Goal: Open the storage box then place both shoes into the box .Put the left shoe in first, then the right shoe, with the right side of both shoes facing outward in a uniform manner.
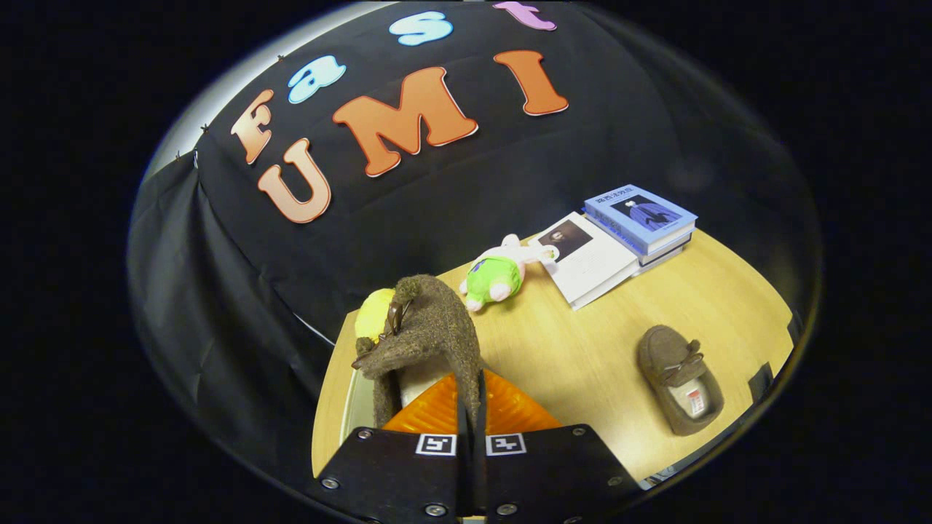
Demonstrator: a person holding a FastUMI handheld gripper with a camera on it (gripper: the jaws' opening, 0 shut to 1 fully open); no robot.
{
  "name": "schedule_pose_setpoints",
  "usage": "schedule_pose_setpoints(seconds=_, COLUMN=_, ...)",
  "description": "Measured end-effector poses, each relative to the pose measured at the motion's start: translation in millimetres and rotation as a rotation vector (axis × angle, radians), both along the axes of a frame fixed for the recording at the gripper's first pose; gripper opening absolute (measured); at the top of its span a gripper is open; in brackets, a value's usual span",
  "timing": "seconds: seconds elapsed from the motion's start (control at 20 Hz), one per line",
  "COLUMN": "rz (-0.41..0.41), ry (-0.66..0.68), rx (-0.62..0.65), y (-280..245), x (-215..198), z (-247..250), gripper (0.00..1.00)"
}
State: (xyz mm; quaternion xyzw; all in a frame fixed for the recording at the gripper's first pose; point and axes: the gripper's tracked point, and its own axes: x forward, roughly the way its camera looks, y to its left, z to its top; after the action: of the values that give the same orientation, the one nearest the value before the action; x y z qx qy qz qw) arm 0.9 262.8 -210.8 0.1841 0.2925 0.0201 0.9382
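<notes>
gripper (471, 426) pinching side wall of shoe (422, 335) at lower centre, lifting it toe-up for boxing; second shoe (678, 378) waiting lower right on table (575, 349) (well apart).

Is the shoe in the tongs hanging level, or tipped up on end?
Tipped up: the held shoe stands toe-up, its heel side pinched between the shut tongs.

gripper (470, 407) clamping brown shoe (426, 327), table (582, 356)
</notes>
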Motion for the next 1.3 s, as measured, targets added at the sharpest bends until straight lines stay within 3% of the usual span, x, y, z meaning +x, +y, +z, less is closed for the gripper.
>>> schedule_pose_setpoints(seconds=0.7, rz=0.091, ry=0.167, rx=-0.003, y=113.7, x=-16.4, z=-77.6, gripper=0.03)
schedule_pose_setpoints(seconds=0.75, rz=0.106, ry=0.166, rx=0.014, y=120.4, x=-15.9, z=-77.3, gripper=0.1)
schedule_pose_setpoints(seconds=0.95, rz=0.122, ry=0.121, rx=-0.01, y=121.9, x=-10.9, z=-61.8, gripper=0.81)
schedule_pose_setpoints(seconds=1.05, rz=0.129, ry=0.099, rx=-0.034, y=115.8, x=-7.2, z=-56.4, gripper=0.99)
schedule_pose_setpoints(seconds=1.3, rz=0.129, ry=0.027, rx=-0.087, y=81.3, x=0.5, z=-31.6, gripper=0.98)
